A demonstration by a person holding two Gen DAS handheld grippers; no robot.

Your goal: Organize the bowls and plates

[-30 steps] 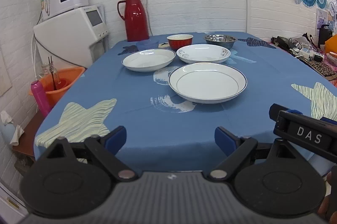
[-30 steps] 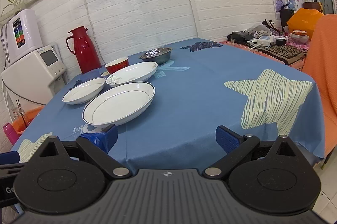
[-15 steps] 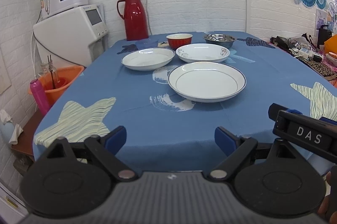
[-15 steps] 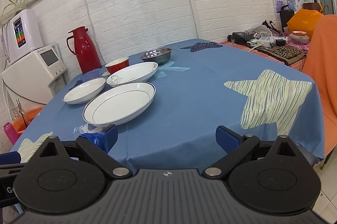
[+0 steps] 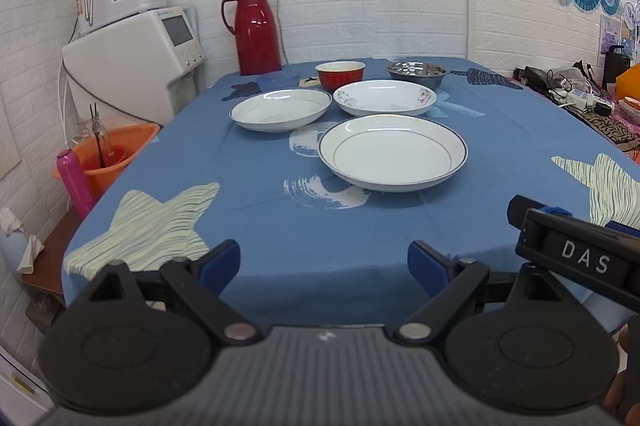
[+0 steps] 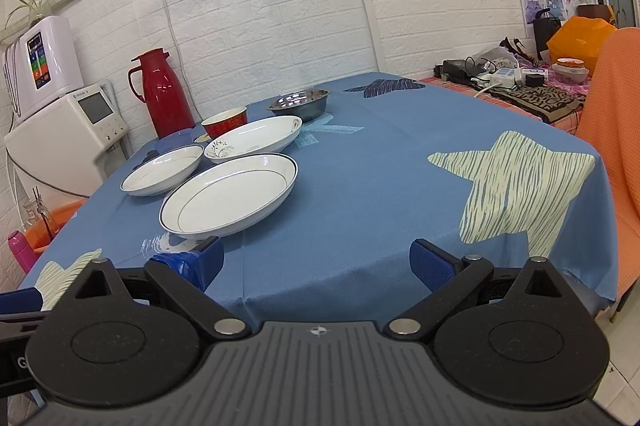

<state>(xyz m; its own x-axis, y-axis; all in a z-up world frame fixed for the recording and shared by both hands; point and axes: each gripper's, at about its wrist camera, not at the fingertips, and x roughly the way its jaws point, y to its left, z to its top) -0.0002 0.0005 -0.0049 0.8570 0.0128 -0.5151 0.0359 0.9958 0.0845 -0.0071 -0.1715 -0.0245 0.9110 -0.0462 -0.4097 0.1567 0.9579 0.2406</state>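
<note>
A white brick wall closes off the back of this room, and in front of me a table (image 5: 500, 129) runs away under a blue cloth printed with pale striped stars.

Nearest, I hold my left gripper (image 5: 324, 264) just off the table's front edge, its jaws spread wide with nothing between them. My right gripper (image 6: 316, 262) sits at the same edge, equally spread and empty; its body shows at the right margin of my left camera, so the two hang side by side.

Ahead lies the large blue-rimmed plate (image 5: 392, 153), flat on the cloth. From the left gripper it is forward and slightly right; from the right gripper (image 5: 576, 254) it is forward and left, with that gripper's left finger already close below its near rim. I judge the right hand the nearer one for a rim grasp, reaching forward and leftward.

Beyond, the smaller rimmed plate (image 5: 280, 109) lies to the left and the flower-patterned plate (image 5: 385, 97) to the right, close together but apart. Farther still stand the red bowl (image 5: 340, 73) and the steel bowl (image 5: 416, 73), then the red thermos (image 5: 256, 29) at the wall. Nothing is stacked yet.
</note>
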